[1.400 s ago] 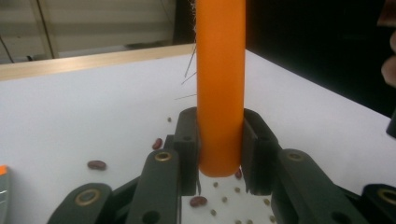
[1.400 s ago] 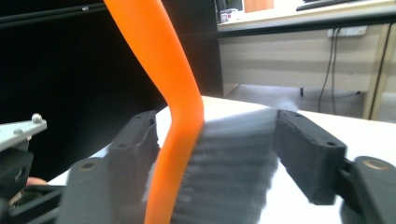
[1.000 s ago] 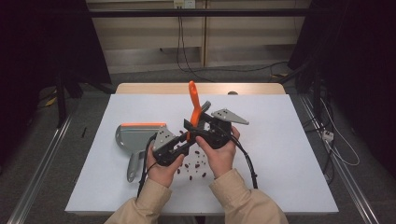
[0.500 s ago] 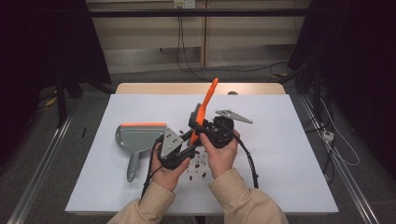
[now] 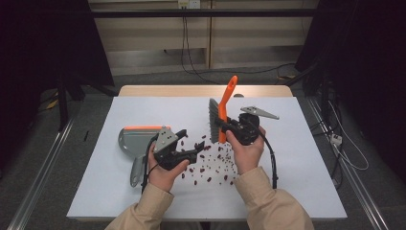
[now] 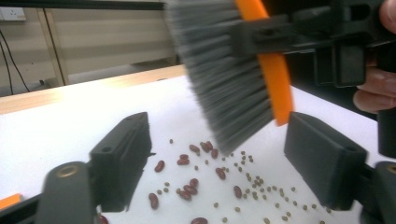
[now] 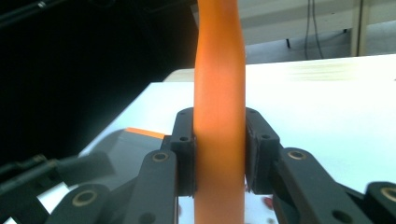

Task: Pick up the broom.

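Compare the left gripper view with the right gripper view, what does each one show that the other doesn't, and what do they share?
Left gripper view alone: the brush's grey bristles over scattered red beans and small green beans, between the left gripper's open jaws, which have just been opening, with nothing gripped. Right gripper view alone: the right gripper shut on the orange handle, and a corner of the grey dustpan. Shared: the orange brush and the white table.

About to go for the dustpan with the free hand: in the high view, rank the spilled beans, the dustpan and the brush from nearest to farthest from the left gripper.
1. Spilled beans: scattered right at the open left gripper, toward the table's middle.
2. Dustpan: just beyond the hand, on the table's left.
3. Brush: farthest, held upright in the right gripper on its orange handle.
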`<state>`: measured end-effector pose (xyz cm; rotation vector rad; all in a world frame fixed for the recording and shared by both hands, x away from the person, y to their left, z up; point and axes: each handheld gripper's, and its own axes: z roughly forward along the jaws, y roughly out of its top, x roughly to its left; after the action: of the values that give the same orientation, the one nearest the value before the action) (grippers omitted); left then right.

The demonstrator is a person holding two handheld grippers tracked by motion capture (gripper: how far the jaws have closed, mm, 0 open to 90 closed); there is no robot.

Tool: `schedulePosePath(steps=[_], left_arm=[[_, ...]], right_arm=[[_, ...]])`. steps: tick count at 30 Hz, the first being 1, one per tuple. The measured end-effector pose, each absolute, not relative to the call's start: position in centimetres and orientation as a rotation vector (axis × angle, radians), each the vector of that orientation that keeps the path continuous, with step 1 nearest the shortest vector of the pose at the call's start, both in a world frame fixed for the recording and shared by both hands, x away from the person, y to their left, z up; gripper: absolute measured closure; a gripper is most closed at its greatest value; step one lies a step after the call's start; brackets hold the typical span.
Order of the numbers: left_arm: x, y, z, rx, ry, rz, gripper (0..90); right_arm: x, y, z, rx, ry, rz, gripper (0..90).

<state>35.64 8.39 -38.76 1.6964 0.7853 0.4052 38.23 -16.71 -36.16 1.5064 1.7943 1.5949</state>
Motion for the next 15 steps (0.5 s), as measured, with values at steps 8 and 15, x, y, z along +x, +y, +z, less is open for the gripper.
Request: schedulePosePath(steps=[8, 15], left_arm=[[36.0, 9.7, -38.7, 1.709, 0.767, 0.394, 14.3], [36.1, 11.0, -38.2, 1.701, 0.754, 0.386, 7.9]], right_arm=[[37.8, -19.4, -36.2, 1.460, 1.840, 1.527, 69.4], [37.5, -21.1, -36.2, 1.444, 1.883, 1.462, 69.4]])
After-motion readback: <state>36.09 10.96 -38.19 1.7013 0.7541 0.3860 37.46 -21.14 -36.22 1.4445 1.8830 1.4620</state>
